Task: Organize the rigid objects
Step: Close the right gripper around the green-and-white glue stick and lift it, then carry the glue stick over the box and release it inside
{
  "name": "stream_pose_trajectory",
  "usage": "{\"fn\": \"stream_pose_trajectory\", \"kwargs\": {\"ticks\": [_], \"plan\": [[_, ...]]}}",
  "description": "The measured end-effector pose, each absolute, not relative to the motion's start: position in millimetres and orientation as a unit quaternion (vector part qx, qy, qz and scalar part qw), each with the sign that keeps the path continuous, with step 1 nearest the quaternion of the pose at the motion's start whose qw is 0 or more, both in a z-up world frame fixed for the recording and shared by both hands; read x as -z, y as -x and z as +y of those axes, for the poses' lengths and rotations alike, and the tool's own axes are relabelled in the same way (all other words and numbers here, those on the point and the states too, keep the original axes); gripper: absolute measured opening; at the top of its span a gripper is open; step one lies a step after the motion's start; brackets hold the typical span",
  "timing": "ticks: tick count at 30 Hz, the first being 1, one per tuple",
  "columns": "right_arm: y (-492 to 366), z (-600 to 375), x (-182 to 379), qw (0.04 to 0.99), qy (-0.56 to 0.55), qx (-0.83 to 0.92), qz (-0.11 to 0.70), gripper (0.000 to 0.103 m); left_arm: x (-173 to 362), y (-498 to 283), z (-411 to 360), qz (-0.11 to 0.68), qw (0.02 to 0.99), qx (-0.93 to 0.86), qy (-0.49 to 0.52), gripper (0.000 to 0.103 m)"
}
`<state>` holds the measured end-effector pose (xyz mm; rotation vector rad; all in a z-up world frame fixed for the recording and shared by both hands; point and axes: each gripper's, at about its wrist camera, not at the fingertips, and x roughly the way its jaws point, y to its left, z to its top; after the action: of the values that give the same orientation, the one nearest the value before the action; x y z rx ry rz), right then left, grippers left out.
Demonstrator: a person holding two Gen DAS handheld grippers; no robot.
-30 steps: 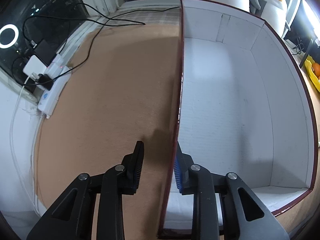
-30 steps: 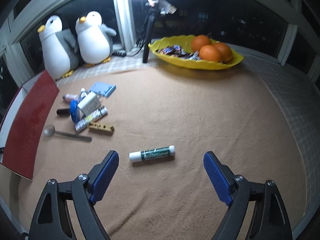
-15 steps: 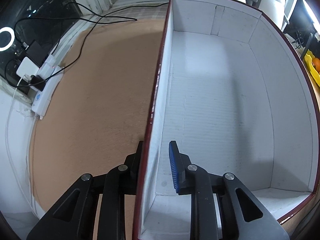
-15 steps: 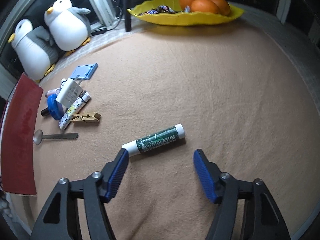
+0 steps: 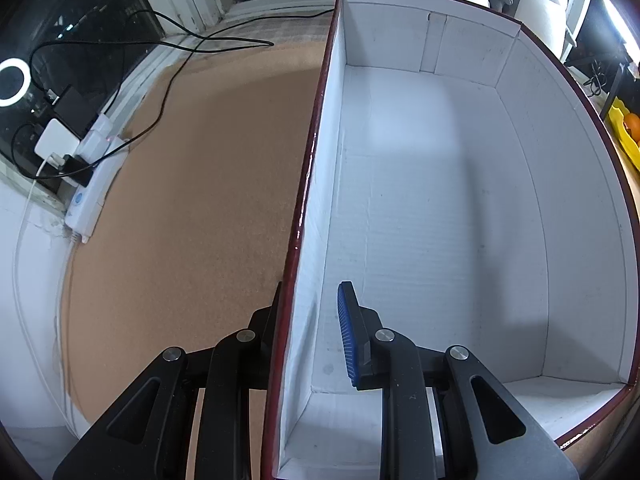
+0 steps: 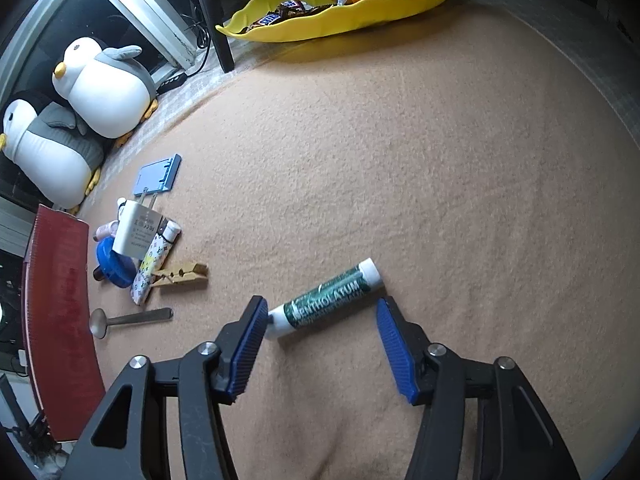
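Observation:
A green and white lip balm tube (image 6: 340, 292) lies slantwise on the tan cloth. My right gripper (image 6: 320, 302) is low over it and its jaws are closing. The left pad (image 6: 250, 332) meets the tube's white end, while the right pad stands just off its side. My left gripper (image 5: 311, 288) straddles the long wall of the empty red box (image 5: 440, 200), white inside. One finger is outside against the wall and the blue pad (image 5: 348, 332) is inside with a gap. The box's red side (image 6: 56, 320) shows at the left in the right wrist view.
Left of the tube lie a white charger (image 6: 136, 232), a blue cap (image 6: 112, 264), a clothespin (image 6: 180, 274), a spoon (image 6: 132, 318) and a blue stand (image 6: 158, 174). Two plush penguins (image 6: 104, 84) and a yellow dish of oranges (image 6: 340, 20) stand behind. A power strip (image 5: 92, 196) with cables lies left of the box.
My right gripper came down over the tube, rolled, and its jaws narrowed around it. In the left view the box wall shifted left, against the outer finger, showing its inside.

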<state>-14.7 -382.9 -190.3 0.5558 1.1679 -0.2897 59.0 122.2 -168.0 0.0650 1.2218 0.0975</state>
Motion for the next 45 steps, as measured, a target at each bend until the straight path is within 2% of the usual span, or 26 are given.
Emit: {"fn": "stream_pose_trajectory", "kwargs": {"ticks": [6,15,24,32,45], "plan": [[2,-377,191,0.792,-0.215,0.139,0.554,0.037,167,-58,121,0.571,0.819,-0.043,-0.031,0.021],[-5,-353,191,0.805,-0.105,0.126,0.571,0.014,166,-58,120,0.569,0.821,-0.042,-0.03,0.021],[-3,-342,187,0.818,-0.067,0.113,0.559,0.014,166,-57,122,0.567,0.822,-0.041,-0.029,0.021],[-10,-301,143,0.848,-0.046,0.061,0.524,0.014,165,-58,122,0.566,0.823,-0.041,-0.027,0.021],[-44,-159,74,0.878,0.014,-0.116,0.464,0.014,166,-58,122,0.565,0.824,-0.037,-0.03,0.021]]}}
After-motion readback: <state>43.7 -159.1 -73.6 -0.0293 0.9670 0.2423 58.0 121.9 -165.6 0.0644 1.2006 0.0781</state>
